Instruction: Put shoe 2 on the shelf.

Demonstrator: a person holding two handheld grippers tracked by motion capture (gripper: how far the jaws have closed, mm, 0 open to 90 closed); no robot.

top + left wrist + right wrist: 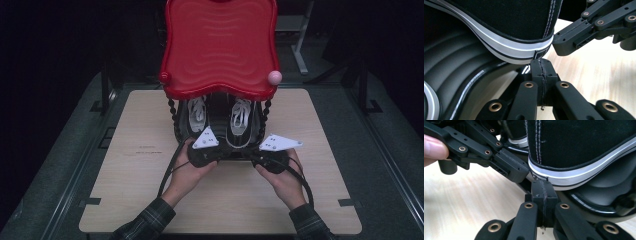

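Two black sneakers with white laces, one on the left [197,111] and one on the right [240,117], stand on the lower shelf of a red-topped rack [220,45]. My left gripper [218,151] and right gripper [252,154] are held at the shelf's front, close together. In the left gripper view the left gripper [541,65] is shut, its tip touching the white-striped sole at a sneaker heel [524,20]; the right gripper [556,42] touches that heel from the right. In the right gripper view the shut right gripper [542,185] sits under a heel [579,142], with the left gripper [522,173] beside it.
The rack stands at the back middle of a light wooden table [125,190]. A pink ball [274,77] and a red ball [164,77] cap its front posts. The black ribbed lower shelf [454,65] curves under the shoes. Dark floor surrounds the table.
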